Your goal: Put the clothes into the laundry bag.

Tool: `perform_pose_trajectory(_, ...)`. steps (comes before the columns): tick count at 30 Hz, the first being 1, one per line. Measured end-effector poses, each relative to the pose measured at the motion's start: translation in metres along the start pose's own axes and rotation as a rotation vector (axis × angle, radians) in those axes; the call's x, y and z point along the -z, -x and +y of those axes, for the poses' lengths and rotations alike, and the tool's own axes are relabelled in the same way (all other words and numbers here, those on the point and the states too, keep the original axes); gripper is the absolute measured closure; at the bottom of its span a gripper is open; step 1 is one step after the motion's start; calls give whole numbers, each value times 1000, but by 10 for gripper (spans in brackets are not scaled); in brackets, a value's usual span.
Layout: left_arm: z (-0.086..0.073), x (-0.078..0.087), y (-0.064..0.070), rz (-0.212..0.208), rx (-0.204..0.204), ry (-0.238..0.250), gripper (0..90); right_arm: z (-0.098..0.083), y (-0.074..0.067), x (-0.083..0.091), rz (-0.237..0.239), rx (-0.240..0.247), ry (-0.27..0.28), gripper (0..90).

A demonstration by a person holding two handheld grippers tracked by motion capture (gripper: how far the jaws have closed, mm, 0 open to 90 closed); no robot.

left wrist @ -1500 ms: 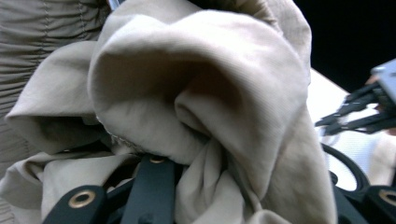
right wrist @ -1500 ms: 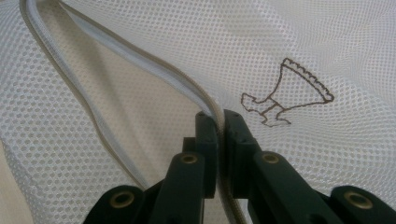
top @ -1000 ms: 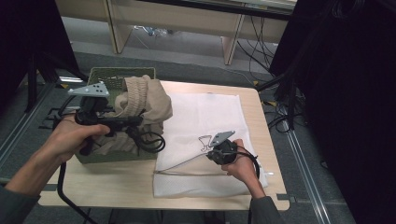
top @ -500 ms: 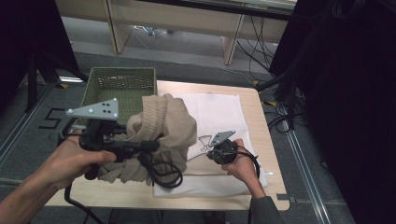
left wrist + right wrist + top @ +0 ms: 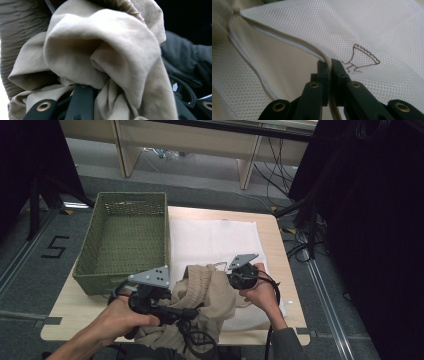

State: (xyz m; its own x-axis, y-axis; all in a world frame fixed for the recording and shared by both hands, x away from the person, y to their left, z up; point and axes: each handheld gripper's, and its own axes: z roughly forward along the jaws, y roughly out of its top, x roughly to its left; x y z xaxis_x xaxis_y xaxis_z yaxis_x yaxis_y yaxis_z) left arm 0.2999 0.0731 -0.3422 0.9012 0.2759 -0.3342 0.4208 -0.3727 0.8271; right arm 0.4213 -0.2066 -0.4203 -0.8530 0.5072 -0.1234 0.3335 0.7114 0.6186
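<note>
Moved since earlier: the beige knit garment (image 5: pixel 207 297) has left the green basket (image 5: pixel 125 240) and now hangs over the near table edge, at about 6 o'clock of the high view; the left hand (image 5: pixel 117 320) carried it from the basket side toward the white mesh laundry bag (image 5: pixel 215 240).
Left gripper (image 5: pixel 192 312): clenched on a thick bunch of the garment (image 5: pixel 105 55); cloth lies between and around the black jaws, so they stand apart by the thickness of the fabric.
Right gripper (image 5: pixel 329 66): jaws closed tight on the zipper edge of the mesh bag (image 5: pixel 387 32), lifting the upper layer so the mouth stays open.
Right hand (image 5: pixel 260 292): at 3 o'clock of the garment, almost touching it.
Where the garment is: between the two grippers, partly on the bag's near edge, partly hanging off the table (image 5: pixel 280 245) at 6 o'clock.
Basket: at 10 o'clock of the garment, nothing seen inside.
How it handles: soft, limp and bulky, light I think; ribbed knit, not slippery, not fragile. It sags and folds wherever it is not supported.
Where to hold: one gathered bunch near the middle is good for carrying, but the loose parts may catch on the bag's mouth; a grip closer to the leading end would feed it in more easily.
Bag: thin, floppy mesh; hold it only at the stiffer zipper edge.
</note>
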Motion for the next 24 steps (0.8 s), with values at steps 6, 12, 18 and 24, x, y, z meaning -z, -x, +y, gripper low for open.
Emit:
perform_pose_trajectory(6, -16, -40, -23, -7, 63, -65, 686, 9, 2, 4, 7, -10, 32, 880)
perform_pose_trajectory(12, -30, -75, -43, -5, 100, -124, 684, 14, 4, 9, 5, -10, 55, 881)
perform_pose_trajectory(18, -43, -103, -66, 31, 162, -166, 683, 15, 5, 16, -6, -24, 72, 882)
perform_pose_trajectory(24, -41, -119, -83, 102, 216, -187, 677, 21, 1, 23, -15, 8, 81, 884)
